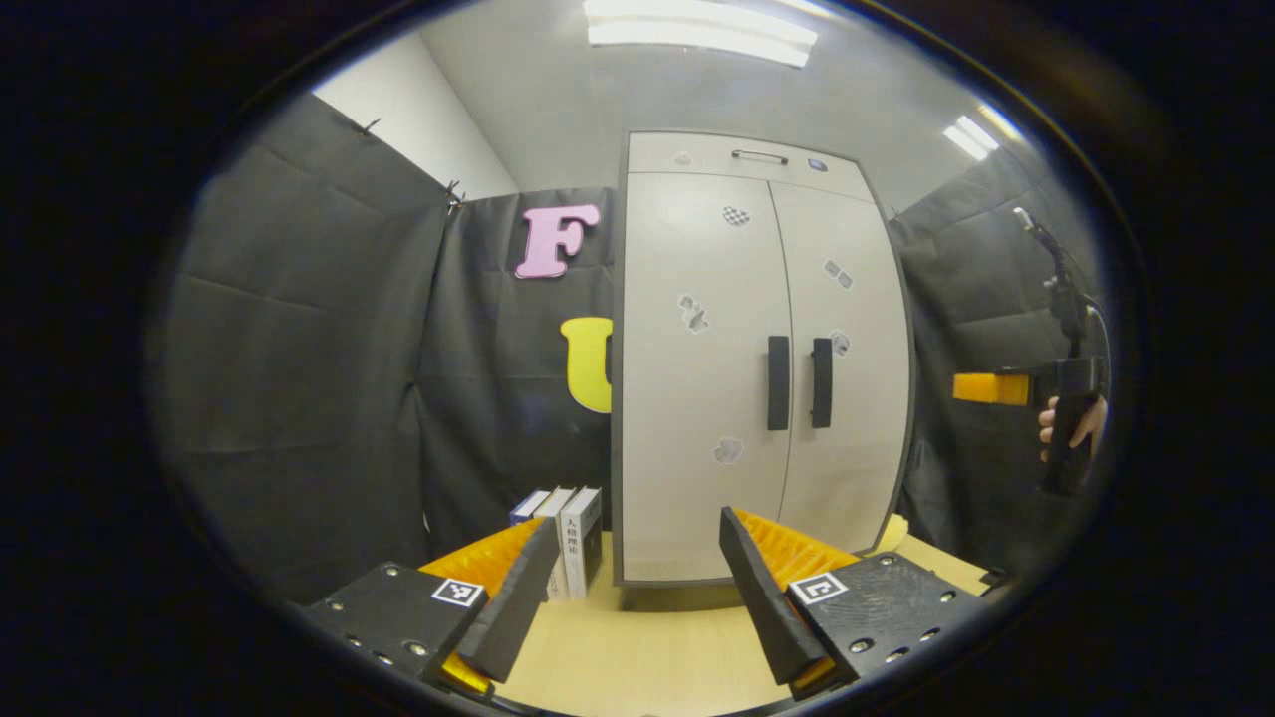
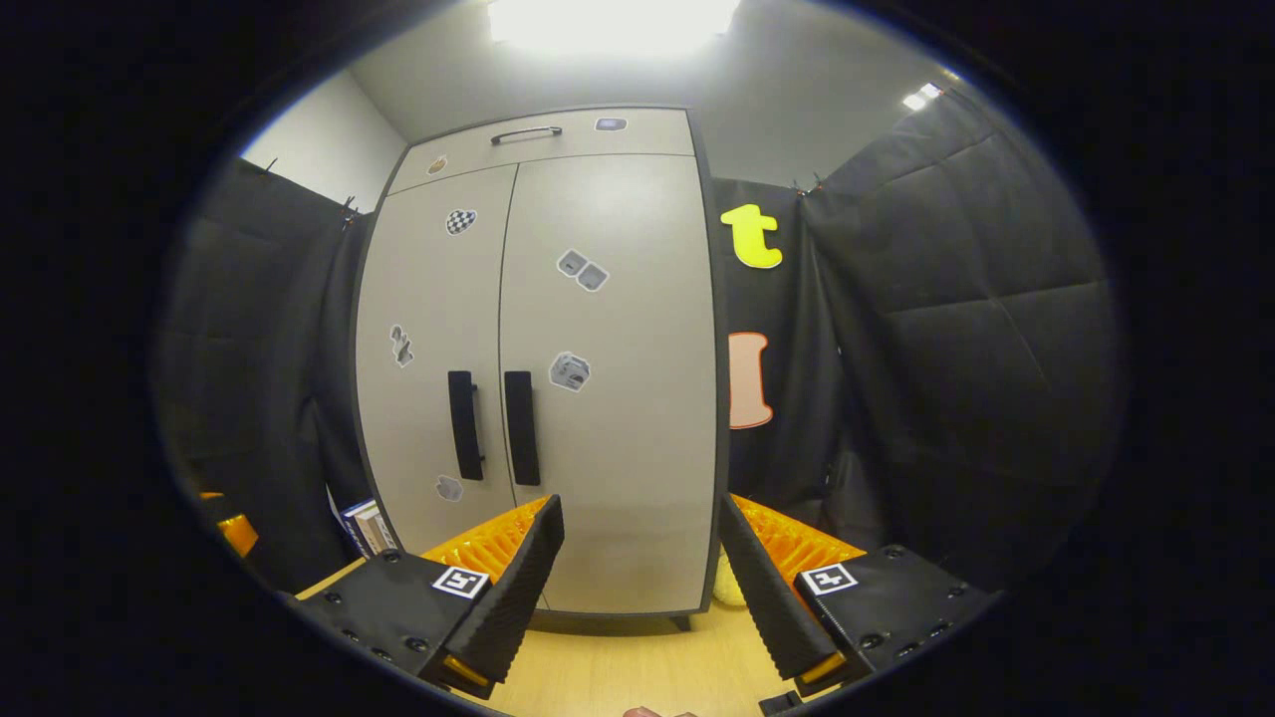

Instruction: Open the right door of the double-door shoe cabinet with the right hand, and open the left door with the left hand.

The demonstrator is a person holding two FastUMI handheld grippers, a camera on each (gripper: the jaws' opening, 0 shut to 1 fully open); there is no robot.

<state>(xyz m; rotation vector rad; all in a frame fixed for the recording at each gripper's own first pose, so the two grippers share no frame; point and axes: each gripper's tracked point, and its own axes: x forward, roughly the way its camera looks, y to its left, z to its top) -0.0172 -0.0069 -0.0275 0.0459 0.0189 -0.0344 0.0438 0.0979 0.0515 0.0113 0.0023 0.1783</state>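
The shoe cabinet (image 1: 757, 358) stands upright on the tabletop (image 1: 637, 657) against the black cloth wall, and both of its doors are closed. The left door (image 1: 697, 398) and the right door (image 1: 847, 398) meet at a thin seam, with a dark upright handle on each side of it: the left handle (image 1: 778, 382) and the right handle (image 1: 821, 382) sit just beside each other at mid height. A narrow drawer (image 1: 747, 157) with a small metal pull runs across the top. Small stickers dot both doors.

The left gripper (image 1: 637, 558) has its fingers spread wide and holds nothing; it hangs over the tabletop, well apart from the cabinet. The right gripper (image 2: 637, 558) is likewise spread and empty, facing the right door's lower half without touching it. In the left gripper view the right gripper shows at the far right, held in a hand (image 1: 1071, 423).

A few books (image 1: 568, 528) stand upright just beside the cabinet's left side. Something pale yellow, perhaps a cloth, peeks out at the cabinet's right foot (image 1: 896, 533).
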